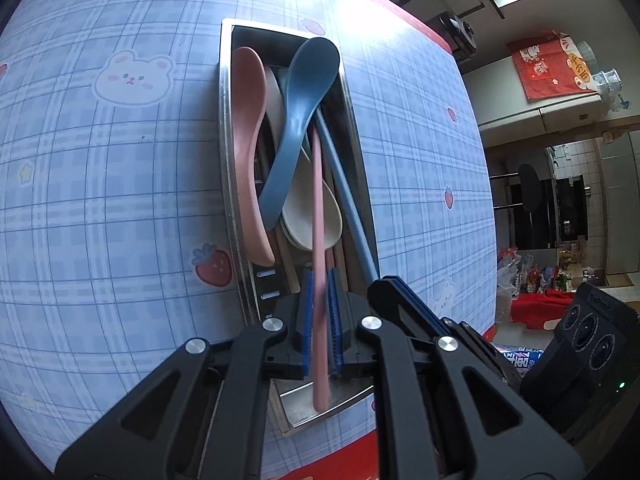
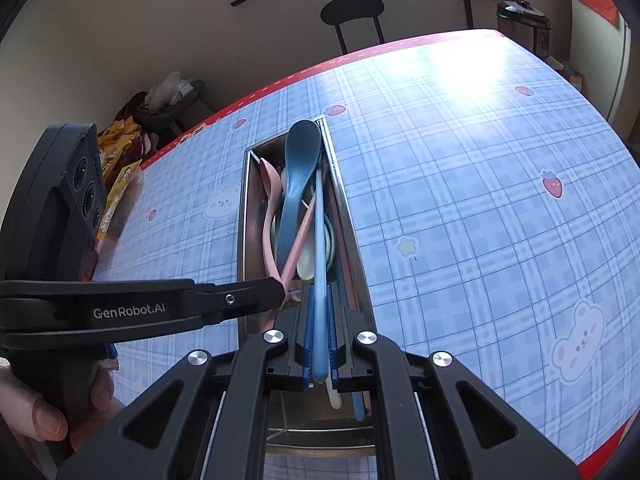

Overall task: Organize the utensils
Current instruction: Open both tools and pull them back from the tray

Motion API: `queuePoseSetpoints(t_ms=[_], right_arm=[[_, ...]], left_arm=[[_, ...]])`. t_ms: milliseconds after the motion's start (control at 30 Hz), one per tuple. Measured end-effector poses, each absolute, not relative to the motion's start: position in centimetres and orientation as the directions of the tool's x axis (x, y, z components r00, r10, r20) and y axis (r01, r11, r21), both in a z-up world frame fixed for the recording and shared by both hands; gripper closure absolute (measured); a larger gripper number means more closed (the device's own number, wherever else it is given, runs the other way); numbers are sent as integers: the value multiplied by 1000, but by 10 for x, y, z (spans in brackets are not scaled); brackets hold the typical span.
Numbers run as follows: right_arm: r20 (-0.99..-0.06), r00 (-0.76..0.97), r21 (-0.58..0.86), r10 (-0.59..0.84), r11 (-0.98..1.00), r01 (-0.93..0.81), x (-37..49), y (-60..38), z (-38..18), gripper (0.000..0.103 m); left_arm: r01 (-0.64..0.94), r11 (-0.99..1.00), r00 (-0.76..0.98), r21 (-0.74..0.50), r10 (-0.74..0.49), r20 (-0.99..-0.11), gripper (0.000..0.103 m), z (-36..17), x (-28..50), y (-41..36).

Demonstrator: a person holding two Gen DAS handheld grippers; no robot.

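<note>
In the left wrist view, the left gripper (image 1: 319,320) is seen pinched on a long pink plastic chopstick (image 1: 318,200), whose long axis runs forward along the narrow stainless-steel utensil tray (image 1: 224,128), over the spoons lying in it. The right gripper (image 2: 319,332) is clamped likewise on a light blue plastic chopstick (image 2: 319,240), parallel to the tray's right wall. Only the right wrist view shows the pink stick slanting across the tray; its far tip appears, perhaps, to rest among the spoons.
</note>
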State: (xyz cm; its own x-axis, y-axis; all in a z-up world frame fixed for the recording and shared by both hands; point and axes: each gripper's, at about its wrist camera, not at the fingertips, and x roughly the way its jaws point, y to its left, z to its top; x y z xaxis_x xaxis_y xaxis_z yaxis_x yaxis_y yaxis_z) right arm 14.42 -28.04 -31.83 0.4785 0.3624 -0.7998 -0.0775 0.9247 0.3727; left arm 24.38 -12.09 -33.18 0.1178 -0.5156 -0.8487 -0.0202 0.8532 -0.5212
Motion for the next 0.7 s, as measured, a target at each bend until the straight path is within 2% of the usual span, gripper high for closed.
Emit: queuePoseSetpoints(t_ms=[67,100,133,167,233,267,333,433,467,567,700], right_arm=[[-804,478,356,353,930,-90,144,-278,-315,94],[-806,477,341,350,934,-108,143,-277,-312,92],[-807,481,322,341,938,-125,141,-275,-308,81],[-806,493,299,328,944,-140,137,-274,-302,65],[-798,513,272,316,949,-162,130,-276,-291,51],[-797,520,257,306,952,-167,127,-278,-285,46],[-789,535,248,303,953,-174,122,-283,-271,36],[-760,581,233,292,956,-177,116,-292,-244,21],[-749,596,226,290,957,-182,114,-293,-234,14],[-719,630,208,293,956,-208,107,-295,-204,6],[-675,663,200,325,945,-260,93,-292,-160,6]], left_arm=[[-1,866,139,-499,-494,-858,75,-324,248,-121],[7,869,147,-495,-490,-859,72,-320,248,-119],[17,871,157,-492,-488,-859,68,-315,249,-116],[30,876,172,-482,-479,-861,62,-309,250,-113],[53,890,217,-452,-452,-865,51,-293,247,-103],[62,897,243,-438,-439,-865,45,-284,246,-97],[76,911,293,-405,-408,-864,41,-267,240,-82],[94,930,384,-354,-362,-849,21,-235,228,-62],[103,936,414,-338,-349,-841,19,-225,221,-55],[131,953,497,-274,-302,-814,11,-190,203,-39],[151,977,610,-150,-212,-763,8,-147,171,-24]])
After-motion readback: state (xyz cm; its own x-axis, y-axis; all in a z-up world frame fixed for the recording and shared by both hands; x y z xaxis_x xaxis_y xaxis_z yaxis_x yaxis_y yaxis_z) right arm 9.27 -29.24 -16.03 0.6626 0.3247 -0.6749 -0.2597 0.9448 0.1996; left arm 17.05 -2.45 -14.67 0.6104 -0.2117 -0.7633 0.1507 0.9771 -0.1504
